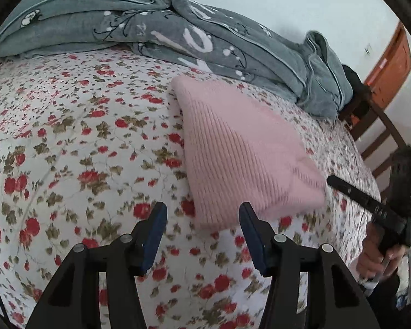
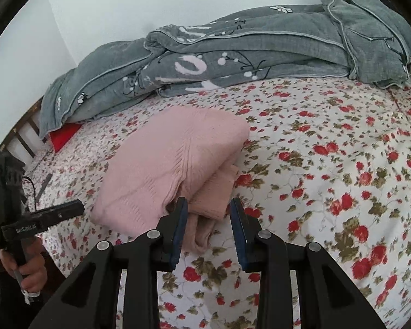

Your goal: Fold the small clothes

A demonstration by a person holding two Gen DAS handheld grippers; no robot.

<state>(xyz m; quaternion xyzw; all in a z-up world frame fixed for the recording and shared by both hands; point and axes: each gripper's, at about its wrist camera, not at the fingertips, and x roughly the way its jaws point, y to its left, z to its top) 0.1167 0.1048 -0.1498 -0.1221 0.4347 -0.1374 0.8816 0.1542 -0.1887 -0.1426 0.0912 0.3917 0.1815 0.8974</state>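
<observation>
A pink knitted sweater (image 1: pixel 241 150) lies folded on the floral bedsheet (image 1: pixel 68 137). My left gripper (image 1: pixel 202 219) hovers just before the sweater's near corner, open, with nothing gripped. Further right, a hand (image 1: pixel 375 263) holds the right gripper (image 1: pixel 350 192) beside the sweater's edge. In the right wrist view the sweater (image 2: pixel 172 164) shows its layered open side. A loose folded end of it (image 2: pixel 205 219) lies on the sheet below my right gripper (image 2: pixel 208 208), whose blue pads (image 2: pixel 237 219) stand apart and do not press on it. At the left, a hand (image 2: pixel 27 268) holds the left gripper (image 2: pixel 68 209).
A bunched grey quilt (image 1: pixel 178 33) (image 2: pixel 233 54) runs along the far side of the bed against a white wall. A wooden bed rail (image 1: pixel 380 142) and an orange door (image 1: pixel 391 65) stand beyond the bed's end. A red item (image 2: pixel 64 135) peeks from under the quilt.
</observation>
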